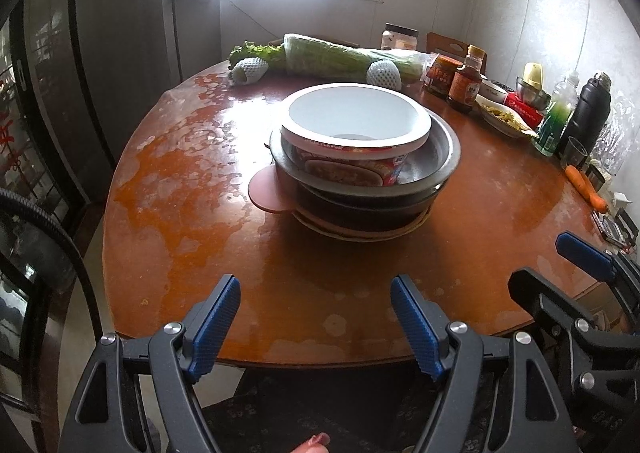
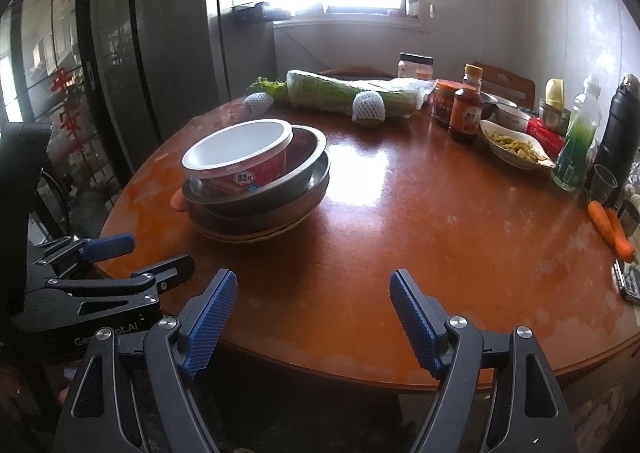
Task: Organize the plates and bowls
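Round table (image 1: 192, 189), cabbage (image 1: 344, 57) (wrapped), sauce bottle (image 1: 466, 79)

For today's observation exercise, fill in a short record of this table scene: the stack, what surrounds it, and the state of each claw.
Surface: round wooden table
Stack, top: white instant-noodle tub, empty
Stack, middle: nested metal bowls
Stack, bottom: plates
Far side: wrapped cabbage, sauce bottle
Right edge: carrots
Left claw: open, empty, short of the stack
Right claw: open, empty
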### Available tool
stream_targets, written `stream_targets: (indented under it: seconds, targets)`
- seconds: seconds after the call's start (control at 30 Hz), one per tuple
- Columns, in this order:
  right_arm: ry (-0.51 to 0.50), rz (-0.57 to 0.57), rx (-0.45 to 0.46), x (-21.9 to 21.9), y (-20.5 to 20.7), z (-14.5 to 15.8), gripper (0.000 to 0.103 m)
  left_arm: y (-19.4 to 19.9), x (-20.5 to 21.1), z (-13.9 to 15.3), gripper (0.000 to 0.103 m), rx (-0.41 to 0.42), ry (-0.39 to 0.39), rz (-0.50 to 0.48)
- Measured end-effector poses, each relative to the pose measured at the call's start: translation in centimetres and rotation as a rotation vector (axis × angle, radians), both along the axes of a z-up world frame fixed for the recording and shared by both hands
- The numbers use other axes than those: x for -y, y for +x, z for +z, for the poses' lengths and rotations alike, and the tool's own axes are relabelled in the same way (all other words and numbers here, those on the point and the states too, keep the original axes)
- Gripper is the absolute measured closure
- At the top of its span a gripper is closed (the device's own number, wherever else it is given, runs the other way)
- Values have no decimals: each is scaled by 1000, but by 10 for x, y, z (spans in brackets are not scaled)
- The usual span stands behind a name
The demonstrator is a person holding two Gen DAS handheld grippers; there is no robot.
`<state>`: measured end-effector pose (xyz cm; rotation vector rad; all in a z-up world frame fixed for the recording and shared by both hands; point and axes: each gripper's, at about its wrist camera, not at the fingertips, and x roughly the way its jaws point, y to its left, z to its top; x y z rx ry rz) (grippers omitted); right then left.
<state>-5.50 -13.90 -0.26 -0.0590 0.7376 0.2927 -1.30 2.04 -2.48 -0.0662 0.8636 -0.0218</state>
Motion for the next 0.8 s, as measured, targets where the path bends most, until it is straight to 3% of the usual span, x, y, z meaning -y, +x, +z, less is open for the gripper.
stream_targets:
  seconds: [0.8]
  targets:
    - [-4,1,-6,0,0,-2,23,0,3,-1,26,-6,26,-4]
